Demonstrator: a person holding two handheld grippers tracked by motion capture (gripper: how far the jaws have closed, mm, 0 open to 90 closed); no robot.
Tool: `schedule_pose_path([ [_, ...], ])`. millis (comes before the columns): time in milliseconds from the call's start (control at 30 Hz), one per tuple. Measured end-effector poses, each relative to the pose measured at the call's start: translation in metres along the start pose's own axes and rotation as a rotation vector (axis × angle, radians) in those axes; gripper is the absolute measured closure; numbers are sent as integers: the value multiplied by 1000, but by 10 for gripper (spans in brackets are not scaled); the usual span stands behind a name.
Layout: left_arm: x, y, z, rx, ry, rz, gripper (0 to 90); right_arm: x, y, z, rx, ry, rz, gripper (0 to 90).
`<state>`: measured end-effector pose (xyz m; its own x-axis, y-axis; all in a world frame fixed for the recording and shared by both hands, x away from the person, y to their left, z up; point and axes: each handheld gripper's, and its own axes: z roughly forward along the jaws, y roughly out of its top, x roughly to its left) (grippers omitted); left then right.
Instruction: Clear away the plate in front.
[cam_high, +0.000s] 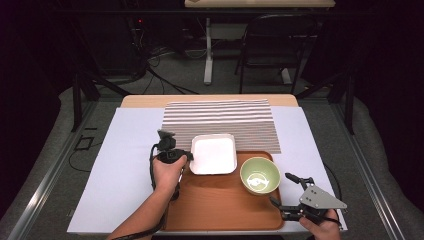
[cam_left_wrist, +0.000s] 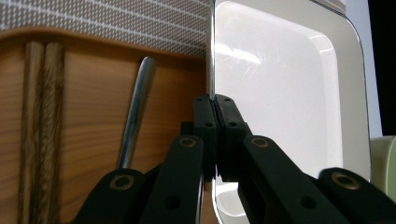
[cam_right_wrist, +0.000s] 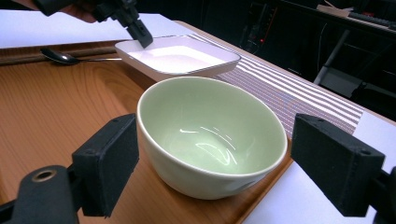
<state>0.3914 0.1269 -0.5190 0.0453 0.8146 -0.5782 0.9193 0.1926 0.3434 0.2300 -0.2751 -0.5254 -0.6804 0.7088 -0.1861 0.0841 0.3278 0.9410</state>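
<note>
Plate (cam_high: 214, 154): white, square, its front part over the back edge of the tray (cam_high: 220, 205) and its back part over the striped mat (cam_high: 220, 122); your left gripper (cam_high: 188, 156) pinches its left rim; in the right gripper view the near edge looks raised off the tray, the far side toward the mat

Left gripper: your left hand (cam_high: 167, 172) holds it at the tray's back left corner, jaws pointing right at the plate; in the left gripper view the jaws are pressed together on the thin rim (cam_left_wrist: 212, 70), one pad on each face; the right gripper view shows the same jaw tips (cam_right_wrist: 140, 33) biting the plate's (cam_right_wrist: 180, 53) far corner

Right gripper (cam_high: 286, 191): your right hand (cam_high: 325, 227) holds it at the tray's front right corner; jaws spread wide, nothing between the pads; in the right gripper view the two pads (cam_right_wrist: 112, 163) stand either side of the bowl (cam_right_wrist: 212, 135), in front of it and clear of it

Bowl (cam_high: 260, 175): pale green, upright, empty, on the tray's right side; just right of the plate's front corner, apart from it

Spoon (cam_right_wrist: 63, 57): metal, lies on the tray beside the plate; in the left gripper view its handle (cam_left_wrist: 136, 109) runs along the wood just left of the jaws

Chopsticks (cam_left_wrist: 39, 121): a dark wooden pair, side by side on the tray, beyond the spoon from the plate

Tray: brown wood, on the white sheet (cam_high: 125, 165) that covers the table; mat lies behind it, touching or under its back edge, you cannot tell which
</note>
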Motion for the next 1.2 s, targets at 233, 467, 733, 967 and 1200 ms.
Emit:
schedule_pose_path([
  [233,4,-13,-6,-7,0,8,889,0,0,0,1,-1,-2,153],
  [467,6,-28,-10,-1,-14,1,888,1,0,0,0,0,-2,153],
  [733,5,-41,-8,2,-2,12,886,1,0,0,1,0,-1,153],
  [967,4,-49,-4,13,14,27,885,1,0,0,0,1,-2,153],
  [1200,3,-53,-1,29,38,34,880,1,0,0,0,1,-5,153],
])
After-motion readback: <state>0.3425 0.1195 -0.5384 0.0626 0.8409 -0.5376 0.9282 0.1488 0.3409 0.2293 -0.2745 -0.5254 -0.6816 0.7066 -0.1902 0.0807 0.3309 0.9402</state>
